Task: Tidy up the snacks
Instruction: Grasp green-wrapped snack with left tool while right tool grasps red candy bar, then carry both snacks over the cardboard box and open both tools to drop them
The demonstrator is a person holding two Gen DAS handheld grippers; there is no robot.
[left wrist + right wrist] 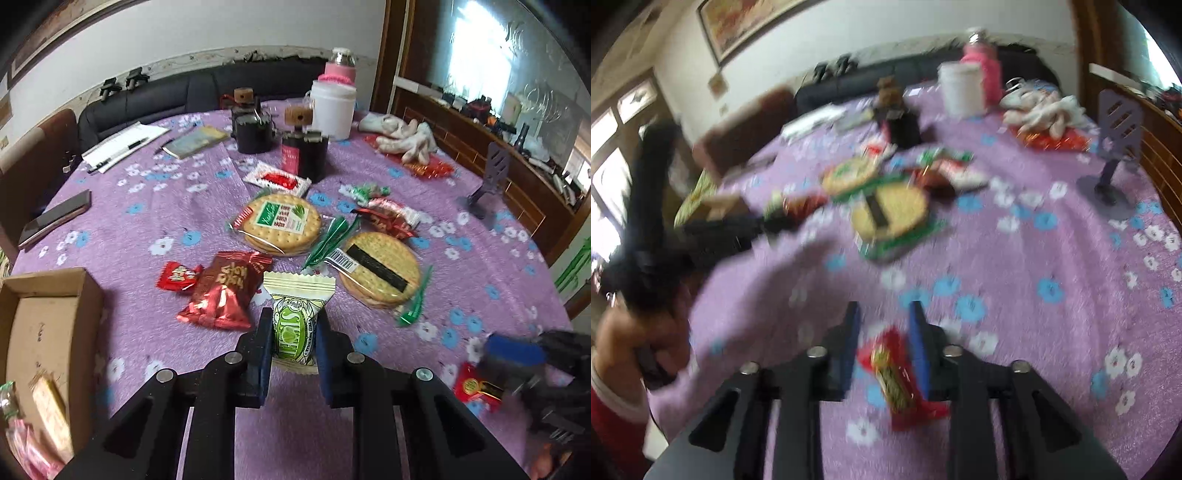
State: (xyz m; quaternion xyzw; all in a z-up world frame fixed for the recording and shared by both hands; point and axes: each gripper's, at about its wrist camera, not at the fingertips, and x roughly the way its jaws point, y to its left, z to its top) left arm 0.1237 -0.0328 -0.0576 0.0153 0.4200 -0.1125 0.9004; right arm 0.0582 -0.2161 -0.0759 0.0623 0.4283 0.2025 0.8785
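Note:
My left gripper [294, 314] is shut on a cream-and-green snack packet [295, 332], which stands upright between the blue pads. A cardboard box [48, 321] at the left holds several snacks. More lie on the purple flowered tablecloth [147, 221]: a red foil packet [221, 291], a small red candy [177, 275] and two round cracker packs [282, 223] [380, 271]. In the blurred right wrist view my right gripper [885, 306] stands low over the cloth, jaws apart, with a red-and-gold packet [897, 380] lying between and under them. That red-and-gold packet [476, 387] also shows in the left wrist view.
Two black jars with cork stoppers [255, 129] [306, 151], a white tub [332, 110] and a pink bottle [340, 70] stand at the back. Gloves [402, 136] and a purple stand [487, 184] are at the right. A phone [55, 221] and papers [122, 146] lie at the left.

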